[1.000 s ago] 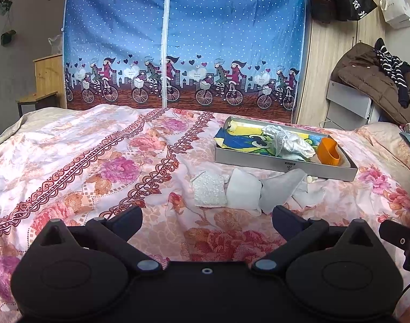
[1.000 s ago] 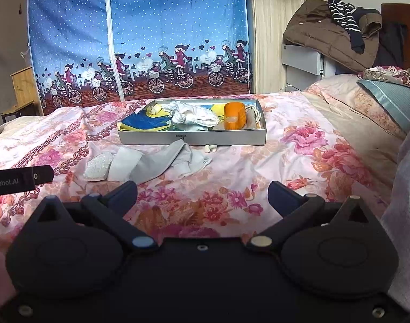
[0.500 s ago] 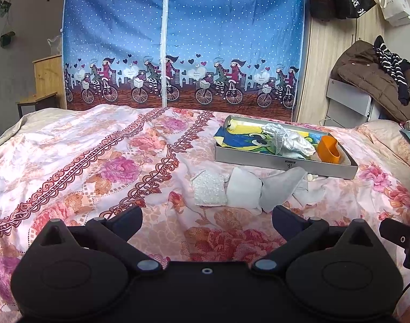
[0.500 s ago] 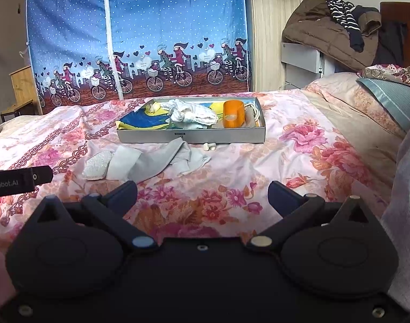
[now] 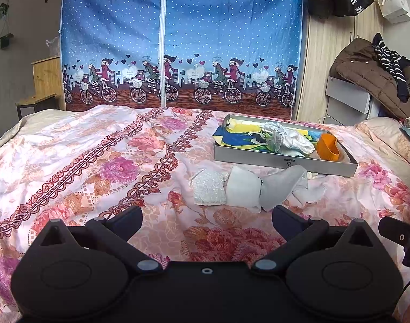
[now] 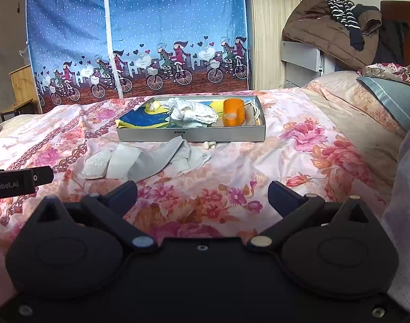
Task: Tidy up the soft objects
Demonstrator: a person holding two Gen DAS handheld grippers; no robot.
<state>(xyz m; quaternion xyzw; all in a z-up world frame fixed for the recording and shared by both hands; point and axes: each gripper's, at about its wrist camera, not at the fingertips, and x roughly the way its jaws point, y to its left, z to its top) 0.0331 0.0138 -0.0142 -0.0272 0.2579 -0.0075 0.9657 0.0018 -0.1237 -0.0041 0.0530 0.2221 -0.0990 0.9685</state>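
A floral bedspread [image 5: 97, 161] is filling the lower half of both views, with a blue bicycle-print curtain [image 5: 178, 40] hanging across the top and a brown coat [image 6: 320, 32] lying at upper right. Right of centre, a grey tray [image 5: 283, 162] is sitting on the bed, holding a white cloth [image 5: 291, 140] and an orange cup [image 5: 327, 148]. Just below it, grey cloths [image 5: 258, 188] are lying crumpled beside a white textured pad [image 5: 208, 189]. The left gripper [image 5: 207, 215] and right gripper [image 6: 202, 193] are hovering along the bottom edge, jaws spread wide, gripping nothing.
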